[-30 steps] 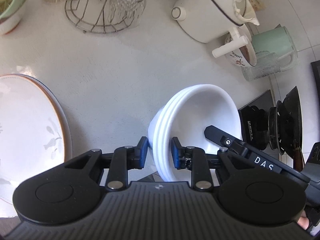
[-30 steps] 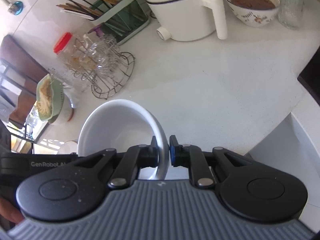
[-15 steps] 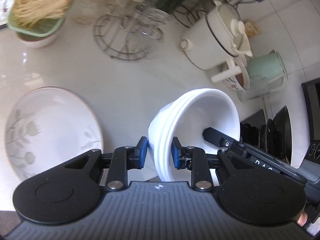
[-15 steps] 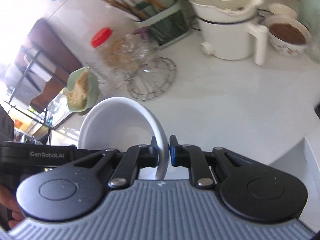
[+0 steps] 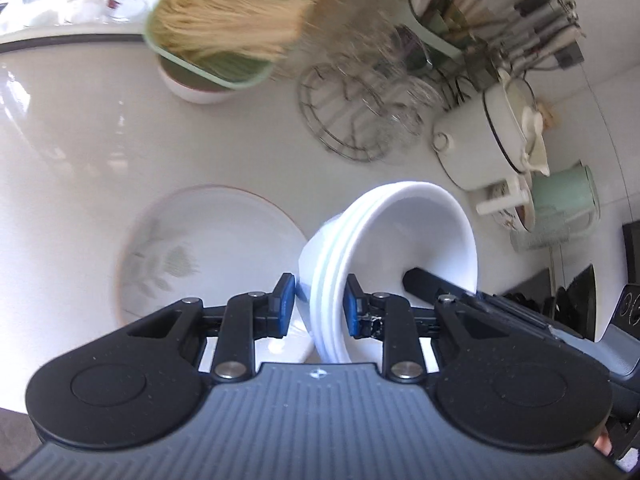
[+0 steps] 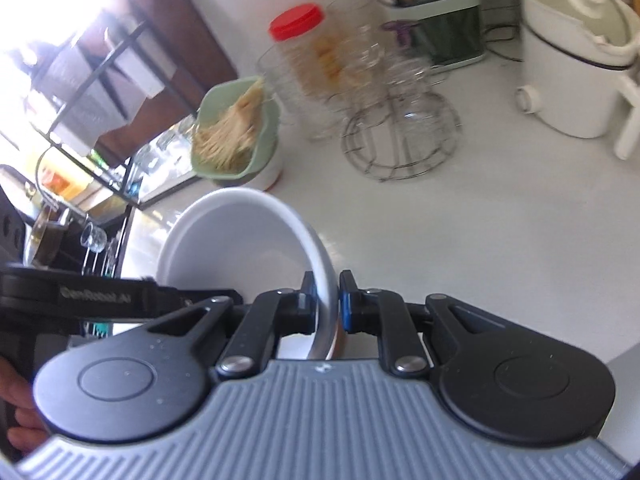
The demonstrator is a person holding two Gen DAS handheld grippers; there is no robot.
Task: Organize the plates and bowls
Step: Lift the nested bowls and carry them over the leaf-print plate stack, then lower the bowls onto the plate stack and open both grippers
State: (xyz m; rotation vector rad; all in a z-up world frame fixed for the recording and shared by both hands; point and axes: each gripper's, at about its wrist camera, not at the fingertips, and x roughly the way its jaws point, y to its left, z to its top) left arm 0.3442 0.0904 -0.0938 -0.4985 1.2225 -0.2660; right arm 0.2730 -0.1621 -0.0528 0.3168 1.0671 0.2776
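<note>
A stack of white bowls (image 5: 400,236) is held up off the white counter by both grippers. My left gripper (image 5: 318,310) is shut on the stack's near rim. My right gripper (image 6: 325,304) is shut on the opposite rim of the same white bowls (image 6: 240,248). A large floral plate (image 5: 208,248) with a thin brown edge lies flat on the counter, left of the bowls and just beyond my left gripper. The right gripper's black body shows inside the bowls in the left wrist view (image 5: 480,304).
A green colander of noodles (image 5: 224,28) on a white bowl stands at the back left. A wire rack with glasses (image 5: 360,116), a white pot (image 5: 492,132), a mint jug (image 5: 568,196) and a red-lidded jar (image 6: 304,52) line the back. A black stove (image 5: 580,296) is at right.
Both grippers have carried the bowl stack left and back across the counter. The floral plate has come fully into the left wrist view, and the noodle colander now shows closer.
</note>
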